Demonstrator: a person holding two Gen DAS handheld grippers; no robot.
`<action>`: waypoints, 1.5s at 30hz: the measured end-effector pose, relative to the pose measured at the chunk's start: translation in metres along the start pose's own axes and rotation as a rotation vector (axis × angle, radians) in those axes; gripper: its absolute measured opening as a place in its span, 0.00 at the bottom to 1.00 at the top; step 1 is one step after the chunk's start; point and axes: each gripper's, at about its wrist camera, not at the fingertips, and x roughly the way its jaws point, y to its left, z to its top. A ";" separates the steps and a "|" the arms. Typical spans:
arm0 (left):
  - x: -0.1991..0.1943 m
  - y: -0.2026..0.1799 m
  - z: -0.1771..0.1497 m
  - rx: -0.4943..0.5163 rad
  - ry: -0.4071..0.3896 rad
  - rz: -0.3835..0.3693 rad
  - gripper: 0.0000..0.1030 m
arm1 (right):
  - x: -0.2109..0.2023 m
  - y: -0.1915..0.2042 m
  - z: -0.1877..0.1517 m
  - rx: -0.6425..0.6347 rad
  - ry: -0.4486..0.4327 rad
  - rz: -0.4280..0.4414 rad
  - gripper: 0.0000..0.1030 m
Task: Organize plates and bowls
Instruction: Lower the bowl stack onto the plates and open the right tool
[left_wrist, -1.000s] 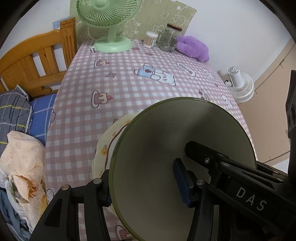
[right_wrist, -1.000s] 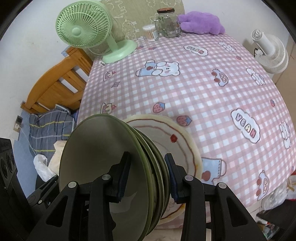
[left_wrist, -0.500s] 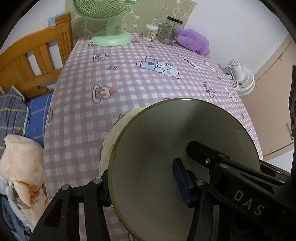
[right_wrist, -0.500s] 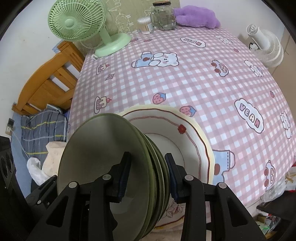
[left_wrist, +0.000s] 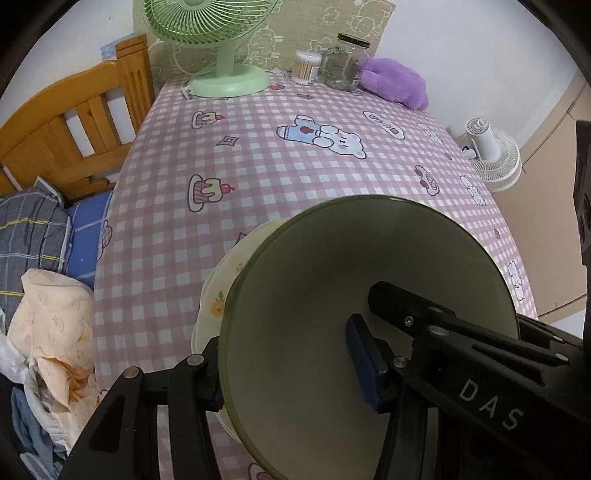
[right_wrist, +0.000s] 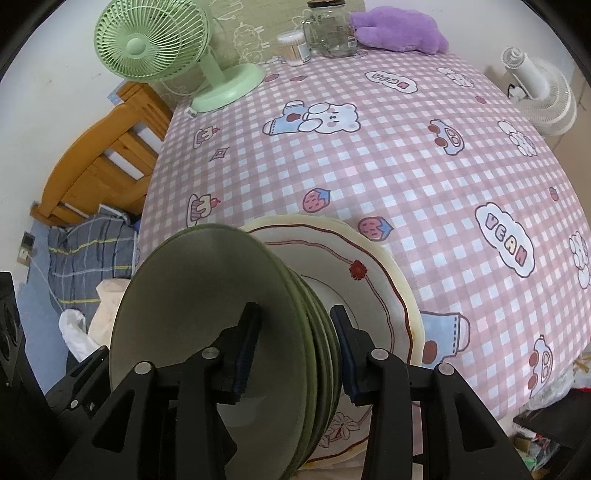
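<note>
Both views have drawn back; green plates (right_wrist: 207, 332) stand on edge, rims upward, between the opening right tool (right_wrist: 295, 350); left tool (left_wrist: 288, 369) opening, lower rims cut off.

Left gripper (left_wrist: 288, 373), lower frame: black angular links w/ silver screws, blue pads (left_wrist: 360, 360); white "DAS" lettering lower right. Right gripper (right_wrist: 295, 345): same black frame, blue pads (right_wrist: 245, 349).
</note>
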 end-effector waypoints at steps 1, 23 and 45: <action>0.000 -0.001 -0.001 0.004 -0.005 0.006 0.59 | 0.000 0.001 -0.001 -0.011 -0.001 -0.004 0.43; -0.060 -0.017 -0.013 -0.007 -0.211 0.060 0.78 | -0.063 0.003 -0.015 -0.096 -0.217 -0.054 0.73; -0.078 -0.111 -0.097 -0.090 -0.537 0.301 0.97 | -0.134 -0.116 -0.074 -0.231 -0.507 -0.023 0.80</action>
